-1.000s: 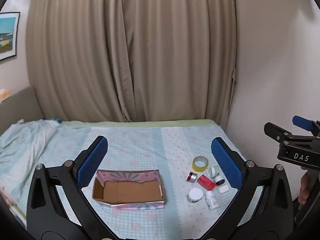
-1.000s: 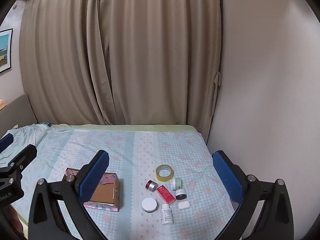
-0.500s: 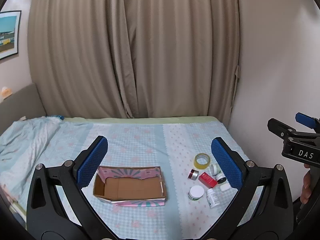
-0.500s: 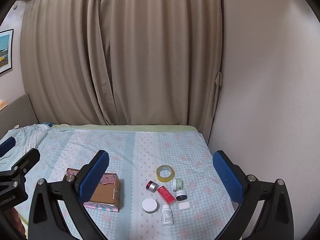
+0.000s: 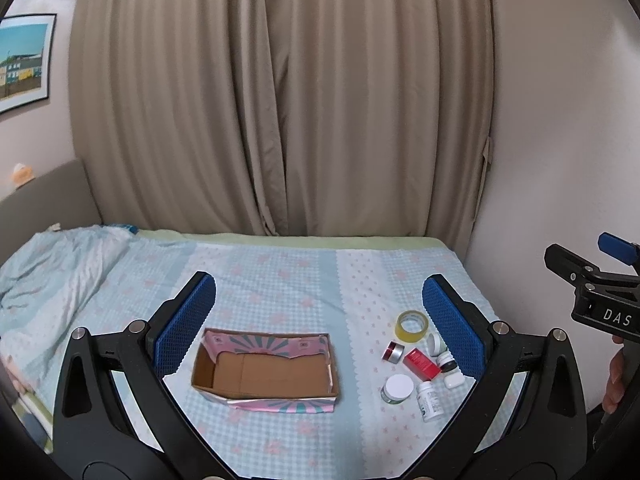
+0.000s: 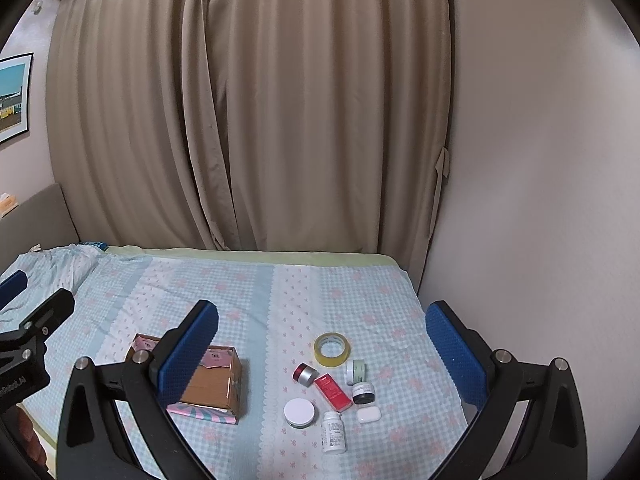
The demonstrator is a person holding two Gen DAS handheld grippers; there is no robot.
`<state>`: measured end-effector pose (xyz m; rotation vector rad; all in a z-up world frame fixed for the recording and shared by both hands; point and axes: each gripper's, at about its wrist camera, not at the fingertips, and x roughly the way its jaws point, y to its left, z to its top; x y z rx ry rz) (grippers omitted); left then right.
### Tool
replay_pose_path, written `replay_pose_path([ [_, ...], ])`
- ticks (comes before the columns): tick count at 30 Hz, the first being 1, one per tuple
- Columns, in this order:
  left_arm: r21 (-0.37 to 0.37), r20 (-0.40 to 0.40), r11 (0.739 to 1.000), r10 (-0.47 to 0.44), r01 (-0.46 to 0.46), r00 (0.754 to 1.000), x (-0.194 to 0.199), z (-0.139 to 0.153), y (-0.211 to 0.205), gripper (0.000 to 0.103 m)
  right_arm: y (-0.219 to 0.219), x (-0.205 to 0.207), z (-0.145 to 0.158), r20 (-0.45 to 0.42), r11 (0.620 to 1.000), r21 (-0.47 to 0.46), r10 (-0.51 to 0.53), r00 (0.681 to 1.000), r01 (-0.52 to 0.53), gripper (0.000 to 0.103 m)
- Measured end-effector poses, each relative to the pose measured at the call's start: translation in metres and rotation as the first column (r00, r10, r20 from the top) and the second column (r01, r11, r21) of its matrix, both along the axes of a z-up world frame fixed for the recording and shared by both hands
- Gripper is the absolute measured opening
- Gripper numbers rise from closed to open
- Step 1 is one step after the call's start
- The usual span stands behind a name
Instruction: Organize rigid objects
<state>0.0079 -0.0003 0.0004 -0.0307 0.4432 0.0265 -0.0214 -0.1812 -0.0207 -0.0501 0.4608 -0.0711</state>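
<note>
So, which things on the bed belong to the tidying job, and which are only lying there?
For the job:
- cardboard box, open, nothing inside
- tape roll
- red box
- white-lidded jar
- pill bottle
- small jars and white case beside them

Just there:
- crumpled blanket
- curtain
- framed picture

Both claws are open, holding nothing.
</note>
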Motion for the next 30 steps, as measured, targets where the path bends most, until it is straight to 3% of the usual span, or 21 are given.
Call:
replay_pose_path([
  [30, -0.003, -0.009, 1.0, 0.0, -0.001, 1.0, 0.0052, -0.009, 0.0069, 0.103, 0.0007, 0.0025, -0.0054, 0.012, 1.0, -0.025, 0.011, 1.0, -0.011, 0.103],
])
